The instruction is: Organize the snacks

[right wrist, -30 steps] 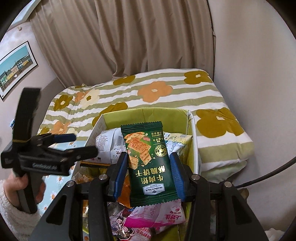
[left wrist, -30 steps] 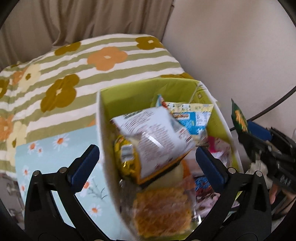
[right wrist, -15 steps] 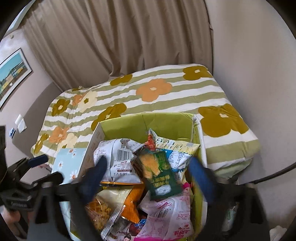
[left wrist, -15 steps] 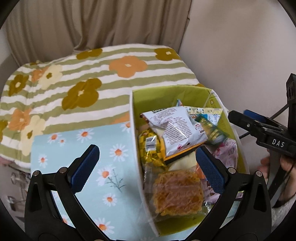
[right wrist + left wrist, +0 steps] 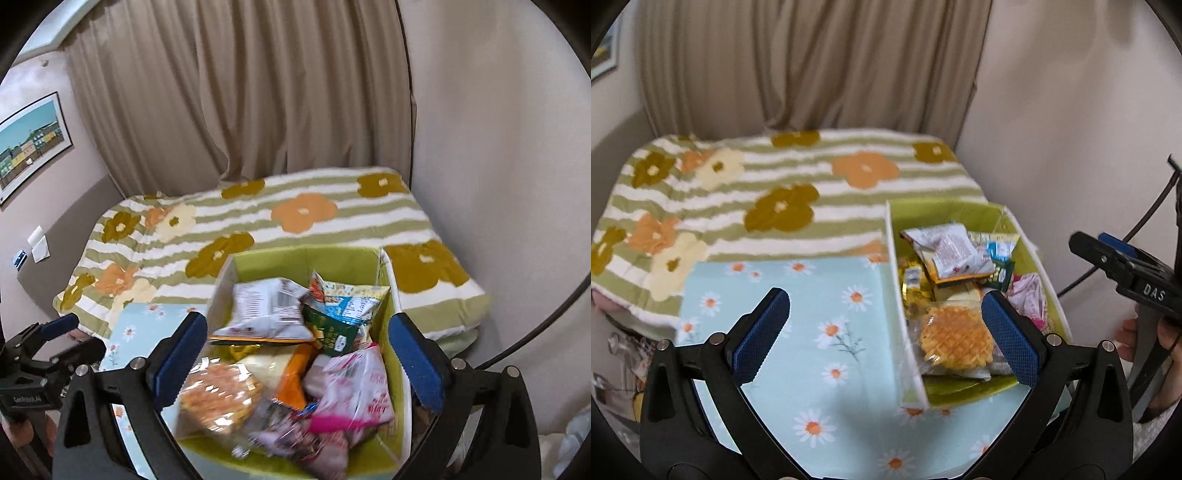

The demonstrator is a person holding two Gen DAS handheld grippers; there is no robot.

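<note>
A green fabric box [image 5: 303, 258] with white rims stands on a blue daisy cloth [image 5: 812, 302] and holds several snack packets. The dark green biscuit packet [image 5: 328, 328] lies in it between a white packet [image 5: 266, 306] and a pink one [image 5: 354, 380]. A clear-wrapped waffle [image 5: 955, 341] lies at the near end. My left gripper [image 5: 882, 332] is open and empty above the cloth and the box's left wall [image 5: 901, 295]. My right gripper [image 5: 295, 358] is open and empty above the box. The box [image 5: 1027, 236] also shows in the left wrist view.
A bed with a striped flower blanket [image 5: 258, 229] lies behind the box. Beige curtains [image 5: 240, 92] hang at the back. A plain wall [image 5: 1071, 110] runs along the right, with a black cable [image 5: 1145, 218] near it. A picture [image 5: 29, 144] hangs on the left wall.
My right gripper opened and let the green biscuit packet drop into the box, then pulled back. My left gripper drew back and to the left, away from the box.
</note>
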